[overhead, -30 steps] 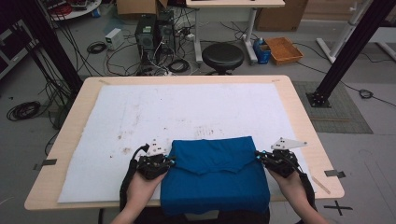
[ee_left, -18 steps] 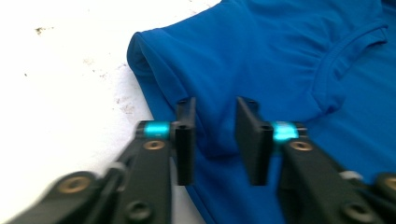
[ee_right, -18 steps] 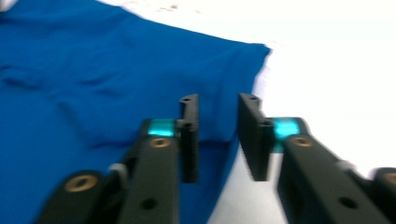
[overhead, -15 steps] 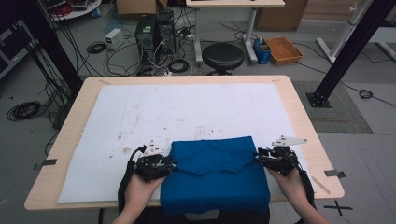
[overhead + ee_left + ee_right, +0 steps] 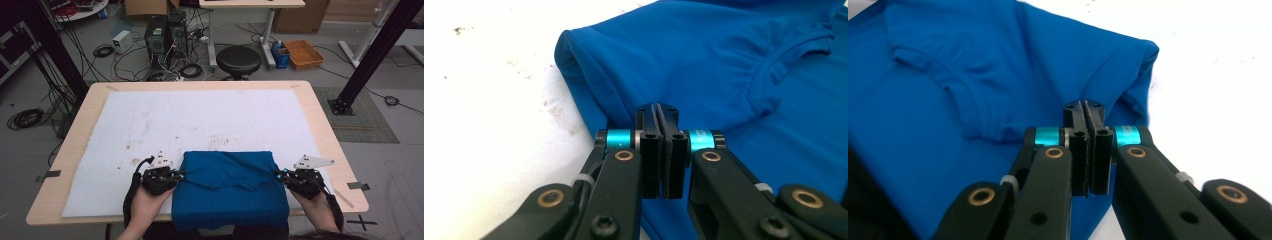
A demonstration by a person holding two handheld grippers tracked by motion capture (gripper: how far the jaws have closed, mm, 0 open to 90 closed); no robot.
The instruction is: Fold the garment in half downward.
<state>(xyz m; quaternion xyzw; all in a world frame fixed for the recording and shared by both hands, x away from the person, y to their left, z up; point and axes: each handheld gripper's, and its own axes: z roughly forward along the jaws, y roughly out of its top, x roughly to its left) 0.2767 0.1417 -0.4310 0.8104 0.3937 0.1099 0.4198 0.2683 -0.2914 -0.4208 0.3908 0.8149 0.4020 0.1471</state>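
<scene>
Black claw (image 5: 659, 150): cyan collars, brass rivets, trailing cable.

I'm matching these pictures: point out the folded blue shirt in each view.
High view: blue shirt at the table's near edge, centre.
Left gripper view: upper right, beyond the jaws.
Right gripper view: left and centre.
Shared landmark: the shirt's neckline.

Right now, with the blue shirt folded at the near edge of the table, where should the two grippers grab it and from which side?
Take the blue shirt by its folded side edges, near the far corners: left gripper coming in from the left, right gripper from the right. Those edges are rounded, layered folds raised off the white mat, so the jaws could close over all layers. Both grippers sit shut beside those edges now and would probably need to open first.
</scene>
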